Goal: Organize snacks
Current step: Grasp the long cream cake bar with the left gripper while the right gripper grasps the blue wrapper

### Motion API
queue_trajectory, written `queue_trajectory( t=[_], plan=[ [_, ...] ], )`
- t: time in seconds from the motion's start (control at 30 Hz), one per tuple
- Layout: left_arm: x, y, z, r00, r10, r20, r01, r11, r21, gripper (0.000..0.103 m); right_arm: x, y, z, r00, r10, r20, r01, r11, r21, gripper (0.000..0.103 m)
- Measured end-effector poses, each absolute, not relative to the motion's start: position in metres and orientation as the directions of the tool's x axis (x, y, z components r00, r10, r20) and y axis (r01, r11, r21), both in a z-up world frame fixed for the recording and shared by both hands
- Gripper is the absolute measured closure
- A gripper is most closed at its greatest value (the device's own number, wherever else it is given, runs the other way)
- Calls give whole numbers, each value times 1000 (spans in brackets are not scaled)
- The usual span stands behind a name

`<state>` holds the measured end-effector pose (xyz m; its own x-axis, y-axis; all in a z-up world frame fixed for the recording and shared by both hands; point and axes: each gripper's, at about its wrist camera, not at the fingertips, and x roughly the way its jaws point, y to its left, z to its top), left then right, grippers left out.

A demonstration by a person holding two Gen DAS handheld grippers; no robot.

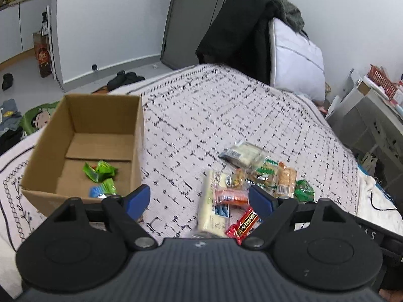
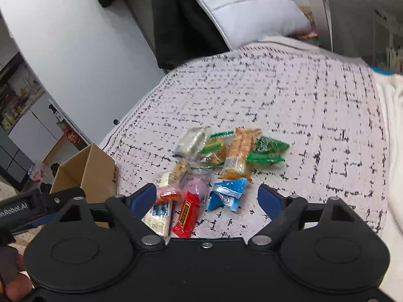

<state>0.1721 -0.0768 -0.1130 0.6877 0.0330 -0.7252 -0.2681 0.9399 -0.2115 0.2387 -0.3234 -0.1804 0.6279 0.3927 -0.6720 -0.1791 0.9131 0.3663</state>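
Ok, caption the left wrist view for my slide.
Open left gripper above a snack pile on the patterned bedspread, beside a cardboard box holding green packets.

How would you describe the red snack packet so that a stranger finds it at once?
On the patterned bedspread, right of the cardboard box, lies a pile of snacks. The red packet is at its near edge, beside a pale packet; it alone is bright red.

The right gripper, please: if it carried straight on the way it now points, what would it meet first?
Probably the red rectangular snack wrapper, lying between the open right gripper fingers on the patterned white bedspread; depth is uncertain.
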Motion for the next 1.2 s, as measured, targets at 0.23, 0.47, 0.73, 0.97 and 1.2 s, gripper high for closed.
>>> queue_trajectory(
  t=[0.23,0.47,0.73,0.97,1.2],
  plan=[
    [191,-89,-140,635,16,-773,-274,940,-205,27,252,-324,-199,592,392,-704,-150,912,381,27],
    [213,-93,-169,563,5,-827,-277,943,-183,31,264,-321,-214,562,392,-729,-126,911,392,34],
    [230,-95,-196,504,-10,-864,-284,943,-176,32,279,-315,-228,535,394,-747,-112,910,399,40],
    [239,-95,-212,477,-22,-879,-277,945,-174,32,289,-308,-240,518,369,-772,-100,922,374,43],
    [239,-100,-222,470,-21,-882,-250,955,-156,53,294,-302,-250,508,342,-790,-86,933,349,65]
  ],
)
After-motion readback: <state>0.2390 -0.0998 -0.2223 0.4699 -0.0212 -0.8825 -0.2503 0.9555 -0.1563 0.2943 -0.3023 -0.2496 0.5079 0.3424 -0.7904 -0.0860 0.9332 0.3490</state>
